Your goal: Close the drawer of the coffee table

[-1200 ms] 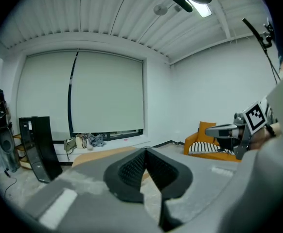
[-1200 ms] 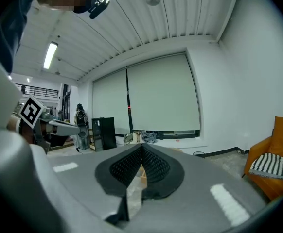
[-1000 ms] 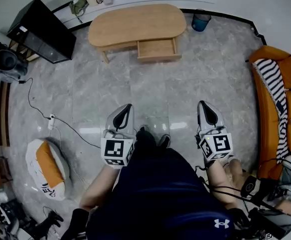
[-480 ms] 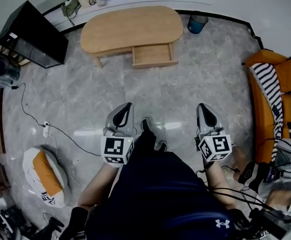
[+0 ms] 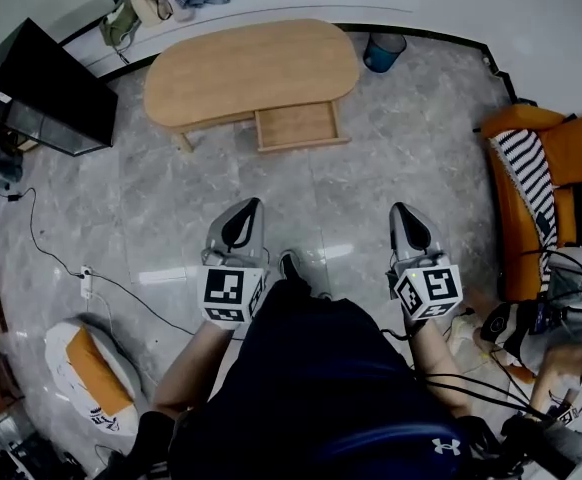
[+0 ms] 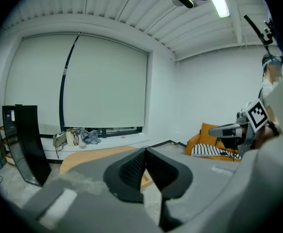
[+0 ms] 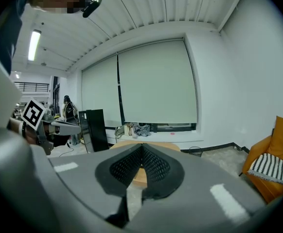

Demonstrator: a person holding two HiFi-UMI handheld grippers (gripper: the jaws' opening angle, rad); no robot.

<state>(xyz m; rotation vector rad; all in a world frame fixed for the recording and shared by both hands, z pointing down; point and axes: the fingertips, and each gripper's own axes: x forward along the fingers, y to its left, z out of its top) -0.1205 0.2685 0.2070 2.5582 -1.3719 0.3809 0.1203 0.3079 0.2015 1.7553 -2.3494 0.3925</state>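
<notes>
The coffee table (image 5: 251, 68) stood on the grey marble floor (image 5: 391, 158) close to the far wall. Its drawer (image 5: 296, 126) was pulled out from the near side, open toward the person (image 5: 311, 378), with its pale wooden inside showing. The person stood well back from it and held both tools out in front, side by side and well apart from the table. The left tool (image 5: 253, 206) had its jaws pressed together with nothing between them. In the left gripper view its black ridged pads (image 6: 132, 168) met in a thin line, with the light wood of the table beyond. The right tool (image 5: 404, 209) was closed and empty in the same way, and in the right gripper view its pads (image 7: 127, 167) met in front of the table. A black cabinet (image 5: 41, 88) stood left of the table and a blue bin (image 5: 383, 52) by its right end. An orange sofa (image 5: 516, 158) with a striped throw (image 5: 533, 183) sat at the right. A white-and-orange cushion (image 5: 89, 383) lay on the floor at the lower left, near a trailing cable (image 5: 46, 253).
</notes>
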